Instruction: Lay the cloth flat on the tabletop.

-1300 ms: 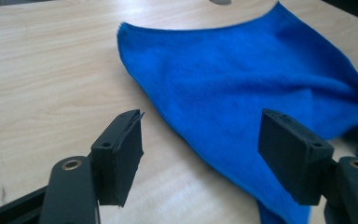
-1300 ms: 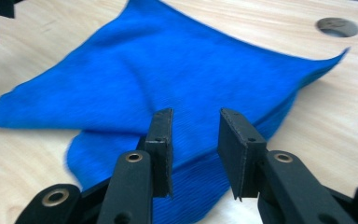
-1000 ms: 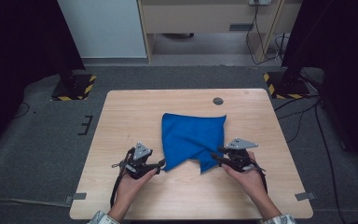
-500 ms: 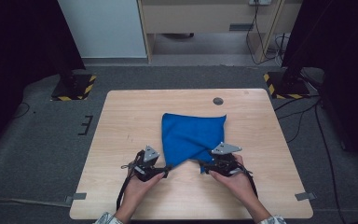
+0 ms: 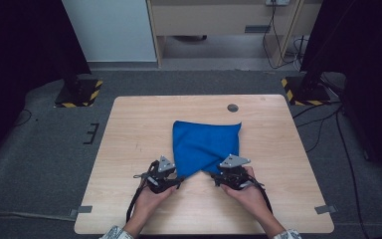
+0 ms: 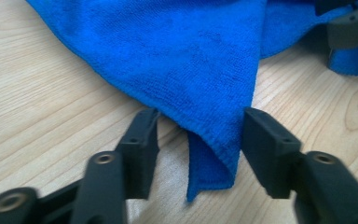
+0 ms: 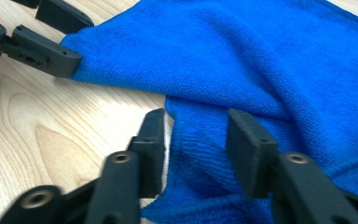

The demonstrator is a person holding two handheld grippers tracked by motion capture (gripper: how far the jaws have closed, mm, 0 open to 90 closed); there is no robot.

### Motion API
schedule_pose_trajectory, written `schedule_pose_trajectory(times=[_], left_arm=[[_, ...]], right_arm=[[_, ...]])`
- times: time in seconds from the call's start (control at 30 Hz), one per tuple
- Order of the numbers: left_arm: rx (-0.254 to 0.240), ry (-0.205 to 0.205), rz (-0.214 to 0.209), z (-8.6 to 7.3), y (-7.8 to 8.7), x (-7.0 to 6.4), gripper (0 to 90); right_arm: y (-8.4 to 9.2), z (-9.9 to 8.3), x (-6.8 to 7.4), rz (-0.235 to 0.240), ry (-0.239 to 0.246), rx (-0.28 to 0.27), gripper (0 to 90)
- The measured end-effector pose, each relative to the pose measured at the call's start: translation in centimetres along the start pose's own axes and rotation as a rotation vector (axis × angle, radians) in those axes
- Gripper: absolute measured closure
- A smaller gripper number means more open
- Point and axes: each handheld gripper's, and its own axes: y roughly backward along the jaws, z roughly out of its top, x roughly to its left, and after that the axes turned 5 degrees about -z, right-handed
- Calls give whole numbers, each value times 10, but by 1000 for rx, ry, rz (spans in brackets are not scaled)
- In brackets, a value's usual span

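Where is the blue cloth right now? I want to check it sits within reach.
In the high view the blue cloth lies on the wooden table, just right of centre, its near corners between the left tongs and right tongs, below the dark round spot.

High view looks down; gripper views closely share the blue cloth [image 5: 206, 144].

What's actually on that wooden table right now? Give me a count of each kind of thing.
Blue cloth: 1
Handheld grippers: 2, the left gripper and the right gripper
Small dark round disc: 1
Total: 4
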Motion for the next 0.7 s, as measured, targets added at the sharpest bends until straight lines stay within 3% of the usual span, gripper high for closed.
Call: schedule_pose_trajectory(times=[0.03, 0.07, 0.17, 0.3, 0.53, 0.7], left_arm=[[0, 0, 0, 0, 0, 0, 565], [17, -9, -14, 1, -3, 0, 598], [30, -23, -27, 3, -5, 2, 703], [11, -30, -24, 6, -3, 4, 808], [-53, 1, 1, 11, 5, 13, 819], [-65, 28, 16, 11, 9, 20, 813]], right_arm=[[0, 0, 0, 0, 0, 0, 625], [0, -1, -2, 3, 3, 4, 694], [0, -3, -3, 5, 6, 15, 776], [2, -4, -6, 13, 11, 21, 842], [13, -8, -17, 20, 2, 26, 856], [27, -14, -26, 29, 3, 28, 857]])
